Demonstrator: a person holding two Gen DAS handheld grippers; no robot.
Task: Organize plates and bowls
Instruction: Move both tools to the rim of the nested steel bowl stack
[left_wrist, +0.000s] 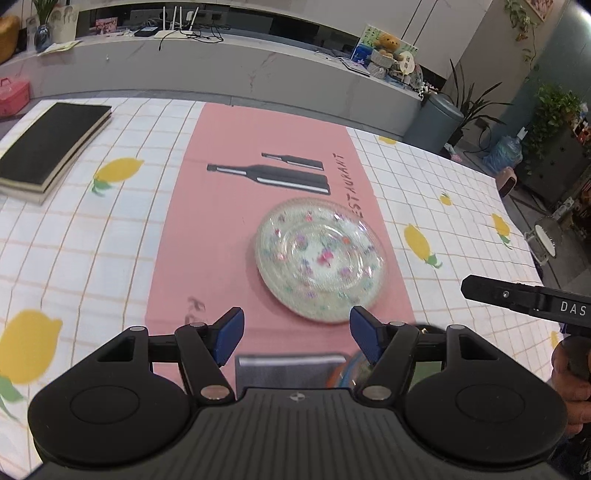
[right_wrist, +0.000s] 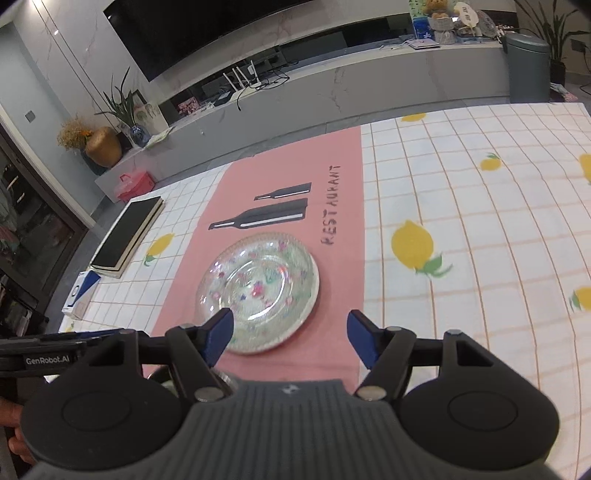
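A clear glass plate (left_wrist: 320, 258) with a coloured flower pattern lies flat on a pink placemat (left_wrist: 221, 236); it also shows in the right wrist view (right_wrist: 258, 291). My left gripper (left_wrist: 297, 334) is open and empty, just short of the plate's near rim. My right gripper (right_wrist: 290, 338) is open and empty, its left finger (right_wrist: 218, 332) over the plate's near edge. The right gripper's body (left_wrist: 524, 299) shows at the right of the left wrist view. Part of a bowl-like rim (left_wrist: 351, 369) shows under the left gripper, mostly hidden.
A black book (left_wrist: 51, 147) lies at the table's far left, also in the right wrist view (right_wrist: 129, 232). The table has a white checked cloth with lemons (right_wrist: 461, 229). A small blue-white box (right_wrist: 79, 291) sits at the left edge. A low stone shelf runs behind the table.
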